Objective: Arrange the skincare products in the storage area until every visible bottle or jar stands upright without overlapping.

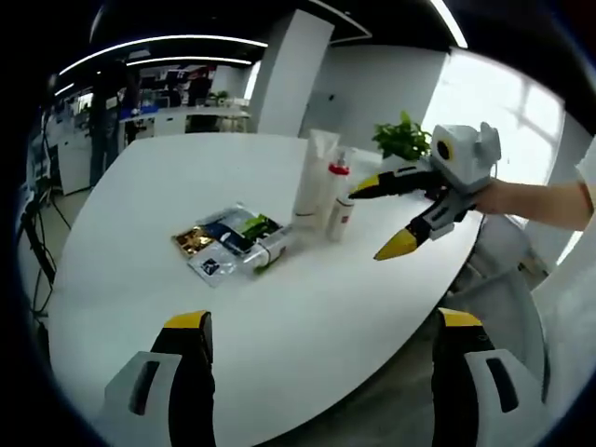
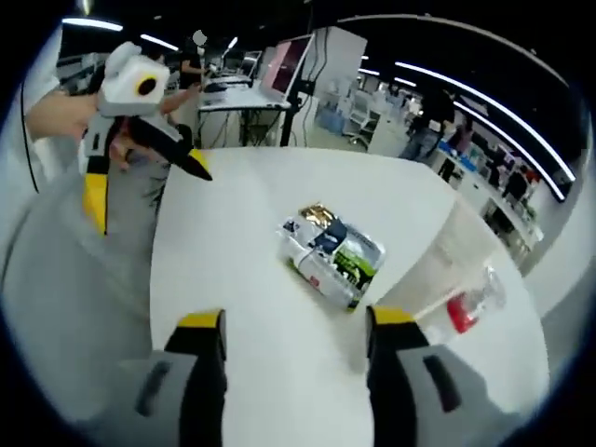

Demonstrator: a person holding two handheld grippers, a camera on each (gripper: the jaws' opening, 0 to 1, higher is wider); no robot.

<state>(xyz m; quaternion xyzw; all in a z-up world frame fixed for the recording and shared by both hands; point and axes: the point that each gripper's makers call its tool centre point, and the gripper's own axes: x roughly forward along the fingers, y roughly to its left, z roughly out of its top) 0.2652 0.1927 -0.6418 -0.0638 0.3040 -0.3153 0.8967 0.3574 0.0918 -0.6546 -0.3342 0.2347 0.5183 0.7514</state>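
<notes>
Right tool [image 1: 380, 216] open-jawed beside the white tube [image 1: 315, 177]; left tool [image 1: 317, 321] open, perhaps lower, over table [image 1: 140, 200].

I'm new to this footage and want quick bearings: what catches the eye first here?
A clear box packed with small skincare packets sits mid-table on the white table. Just beside it stand a tall white tube and a red-capped bottle. The right gripper, jaws open with yellow tips, hovers next to the bottle, while the left gripper hangs above the table's far edge.
</notes>
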